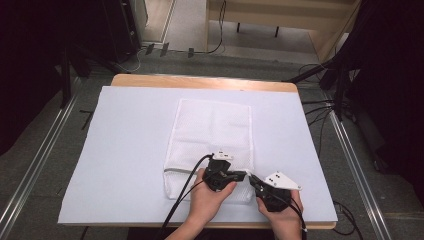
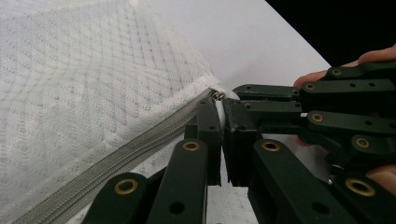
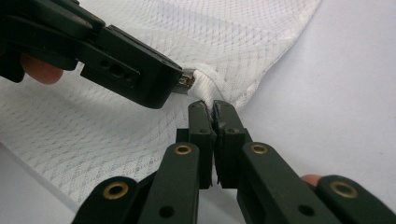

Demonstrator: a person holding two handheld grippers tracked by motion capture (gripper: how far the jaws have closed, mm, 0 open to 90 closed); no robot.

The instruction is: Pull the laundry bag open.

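- The white mesh zip-up laundry bag (image 1: 210, 145) lies flat mid-counter on the pale sheet (image 1: 125, 150), its zipper along the near edge.
- Right tool (image 3: 211, 108) pinches the bag's near-right corner; keep it anchored.
- Left tool (image 3: 180, 80) clamps the small metal zipper pull (image 3: 187, 82); draw it left along the zipper.

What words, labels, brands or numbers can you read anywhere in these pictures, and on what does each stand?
None: no readable text on the mesh bag, its zip, the left gripper, the right gripper or the table sheet.
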